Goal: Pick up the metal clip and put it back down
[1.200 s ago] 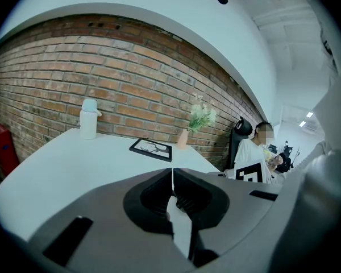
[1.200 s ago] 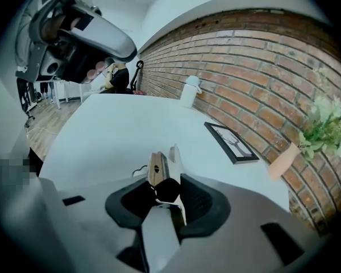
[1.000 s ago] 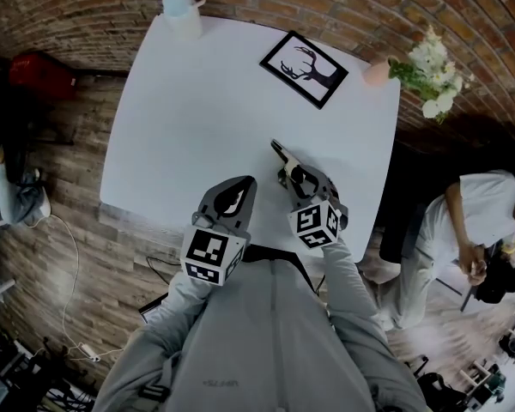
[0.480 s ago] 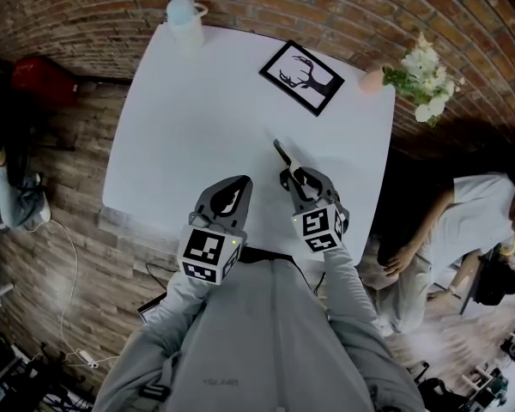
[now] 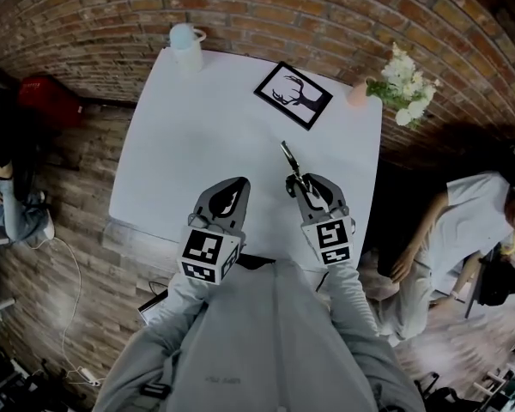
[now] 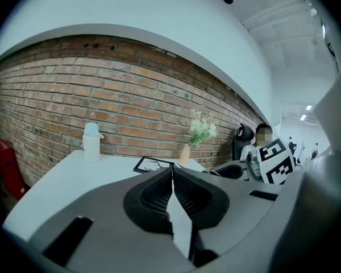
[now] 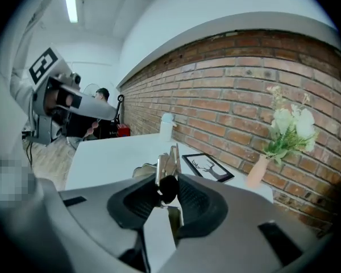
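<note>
The metal clip [image 5: 290,160] is a slim silver piece with a black knob, and it sticks out forward from my right gripper [image 5: 298,182]. In the right gripper view the clip [image 7: 169,162] stands upright between the pads, held clear above the white table [image 5: 197,118]. My right gripper [image 7: 167,174] is shut on it, and its jaws have just closed a little tighter. My left gripper [image 5: 235,185] hovers beside it to the left, over the table's near edge. Its jaws [image 6: 172,170] meet at the tips with nothing between them.
A framed deer picture [image 5: 293,94] lies at the far right of the table. A pale bottle [image 5: 185,38] stands at the far left corner, and a vase of white flowers [image 5: 395,80] at the far right corner. A person [image 5: 463,221] is crouched on the floor to the right.
My right gripper has risen with the clip, which now hangs off the table. The left gripper has risen slightly too.
</note>
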`<state>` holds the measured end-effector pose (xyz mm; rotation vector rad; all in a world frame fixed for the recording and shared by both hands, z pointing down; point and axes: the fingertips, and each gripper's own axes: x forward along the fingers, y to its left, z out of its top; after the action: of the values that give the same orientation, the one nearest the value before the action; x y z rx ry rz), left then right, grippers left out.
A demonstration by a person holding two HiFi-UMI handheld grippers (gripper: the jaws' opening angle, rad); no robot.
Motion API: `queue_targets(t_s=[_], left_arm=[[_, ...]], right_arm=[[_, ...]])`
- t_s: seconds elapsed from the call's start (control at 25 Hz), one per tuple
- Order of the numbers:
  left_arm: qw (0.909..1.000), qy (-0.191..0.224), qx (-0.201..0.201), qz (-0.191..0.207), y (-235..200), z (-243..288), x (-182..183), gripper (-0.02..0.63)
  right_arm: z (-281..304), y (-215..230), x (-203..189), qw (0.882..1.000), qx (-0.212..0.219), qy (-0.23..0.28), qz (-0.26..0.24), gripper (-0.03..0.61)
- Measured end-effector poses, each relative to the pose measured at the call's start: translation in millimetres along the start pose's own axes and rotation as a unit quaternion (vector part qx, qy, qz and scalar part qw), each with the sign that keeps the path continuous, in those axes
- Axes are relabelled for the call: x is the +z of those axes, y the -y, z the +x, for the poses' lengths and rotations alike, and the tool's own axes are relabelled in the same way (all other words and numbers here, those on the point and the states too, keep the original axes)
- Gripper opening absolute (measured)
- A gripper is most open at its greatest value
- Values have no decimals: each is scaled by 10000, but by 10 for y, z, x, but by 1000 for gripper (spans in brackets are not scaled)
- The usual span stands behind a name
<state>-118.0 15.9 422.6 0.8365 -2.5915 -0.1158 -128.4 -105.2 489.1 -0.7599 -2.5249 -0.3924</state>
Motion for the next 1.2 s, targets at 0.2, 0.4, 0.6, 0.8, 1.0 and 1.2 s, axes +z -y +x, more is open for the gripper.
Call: queue_targets(t_s=[0.2,0.4,0.6,0.8,1.0,1.2], left_arm=[[9997,185,-39,145,65,-51,177,31],[9991,324,-100,267,127,-86,310,31],[9984,418,-192,318,182,-125,393,31],[9980,456,-296,330,246,-143,427,31],[9977,451,-379,321,287,-151,440,31],[9980,404,-388,290,274,-165,414,31]], right_arm=[[-335,136,295,9974,-111,550,449,106],[-680,250,531,9907,-181,1062,828,106],[-999,330,640,9834,-320,1407,1098,106],[-1275,387,700,9746,-442,1693,1397,106],[-1453,416,664,9671,-562,1829,1676,106],[-1505,424,587,9661,-618,1784,1762,106]])
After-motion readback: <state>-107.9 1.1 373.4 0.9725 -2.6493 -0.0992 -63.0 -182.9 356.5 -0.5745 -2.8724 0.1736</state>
